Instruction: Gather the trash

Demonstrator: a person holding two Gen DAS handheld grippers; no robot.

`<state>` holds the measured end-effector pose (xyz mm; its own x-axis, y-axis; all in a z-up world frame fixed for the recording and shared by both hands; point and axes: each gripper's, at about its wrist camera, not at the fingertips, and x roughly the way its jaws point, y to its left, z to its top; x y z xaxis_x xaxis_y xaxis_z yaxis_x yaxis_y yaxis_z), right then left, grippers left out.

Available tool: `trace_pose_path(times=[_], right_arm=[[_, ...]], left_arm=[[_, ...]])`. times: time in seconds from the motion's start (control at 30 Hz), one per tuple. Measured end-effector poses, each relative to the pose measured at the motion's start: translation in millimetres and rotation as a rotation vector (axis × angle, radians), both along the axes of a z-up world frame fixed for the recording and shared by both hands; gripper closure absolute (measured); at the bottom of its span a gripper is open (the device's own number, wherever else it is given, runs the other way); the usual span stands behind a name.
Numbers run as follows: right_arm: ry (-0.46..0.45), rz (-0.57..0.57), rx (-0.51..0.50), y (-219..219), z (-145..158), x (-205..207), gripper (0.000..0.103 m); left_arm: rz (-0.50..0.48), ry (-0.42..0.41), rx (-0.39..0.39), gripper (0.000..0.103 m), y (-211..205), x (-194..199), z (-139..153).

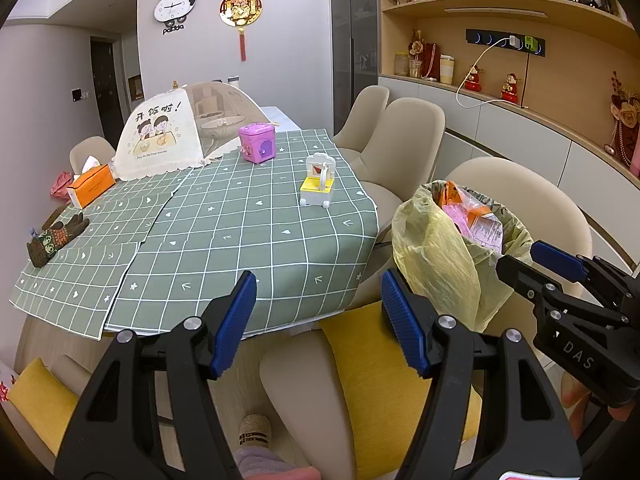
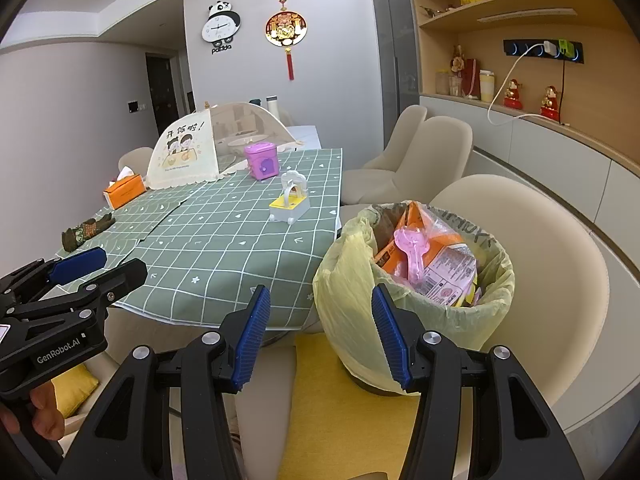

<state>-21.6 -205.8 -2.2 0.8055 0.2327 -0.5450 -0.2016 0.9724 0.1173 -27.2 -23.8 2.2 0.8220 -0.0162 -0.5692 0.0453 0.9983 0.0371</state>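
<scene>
A bin lined with a yellow bag stands on a beige chair with a yellow cushion, beside the table. It holds orange packets, a pink plastic piece and printed wrappers. My right gripper hovers just in front of the bin, open and empty. Left of it, my left gripper is open and empty over the table's near edge. In the left wrist view the bin is at right, with the right gripper beside its rim. The right wrist view shows the left gripper at far left.
On the table's green checked cloth stand a white and yellow toy, a purple toy box, a mesh food cover, an orange tissue box and a dark glove. Beige chairs line the right side; shelves stand behind.
</scene>
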Motion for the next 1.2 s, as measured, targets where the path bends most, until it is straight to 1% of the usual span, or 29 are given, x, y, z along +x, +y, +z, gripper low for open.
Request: trace_pose_path(times=[1.0, 1.2], right_arm=[[0.005, 0.0, -0.006, -3.0, -1.5, -0.7, 0.053], [0.002, -0.001, -0.006, -2.3, -1.0, -1.7, 0.053]], left_arm=[[0.006, 0.0, -0.001, 0.041, -1.4, -1.6, -1.9], [-0.007, -0.005, -0.006, 0.041, -2.7, -5.6, -1.5]])
